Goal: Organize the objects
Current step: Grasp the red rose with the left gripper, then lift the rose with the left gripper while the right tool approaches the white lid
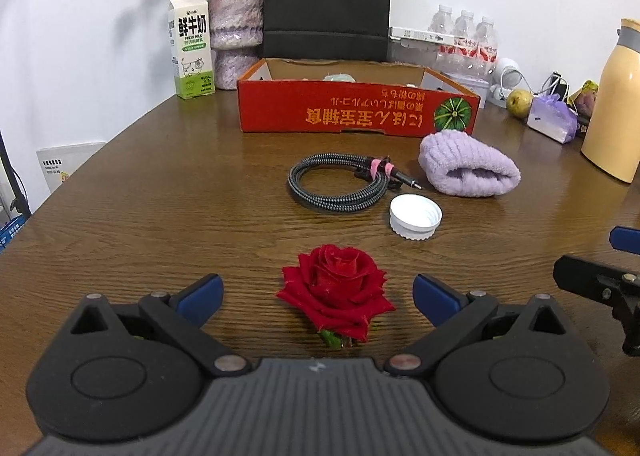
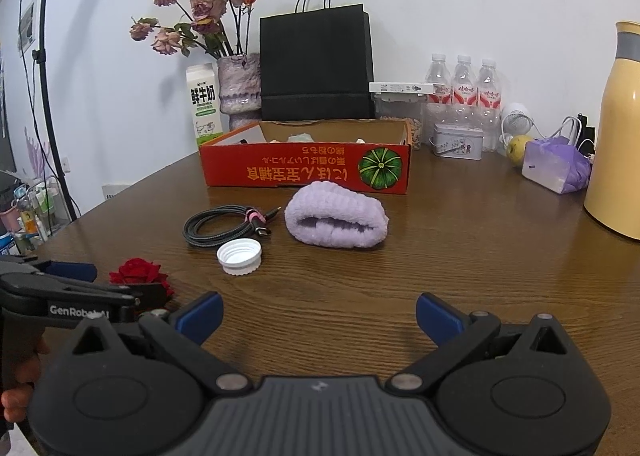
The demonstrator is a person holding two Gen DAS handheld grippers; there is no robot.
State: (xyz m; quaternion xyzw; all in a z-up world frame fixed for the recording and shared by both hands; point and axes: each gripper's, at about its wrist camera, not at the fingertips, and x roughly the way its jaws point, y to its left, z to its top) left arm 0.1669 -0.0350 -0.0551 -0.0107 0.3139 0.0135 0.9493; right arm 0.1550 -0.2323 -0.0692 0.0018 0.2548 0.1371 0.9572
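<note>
Here the left tongs point(image 1: 318, 292) are spread wide over the brown wooden desk point(image 1: 160, 216), holding nothing, with a red rose head point(image 1: 334, 290) lying on the wood right between the two blue pads point(image 1: 200, 294), touched by neither. The right tongs point(image 2: 318, 314) are just as wide open and empty, hovering over bare wood to the right of the rose. Further in lie a white bottle cap point(image 1: 416, 218), open side up, a coiled braided cable point(image 1: 340, 186) bound with a pink strap just beyond it, and a folded lilac fleece cloth point(image 1: 468, 164) to the right of the cable. Behind them sits a shallow red cardboard box point(image 1: 356, 106) with a pumpkin printed on its front, some pale items barely visible inside.
</note>
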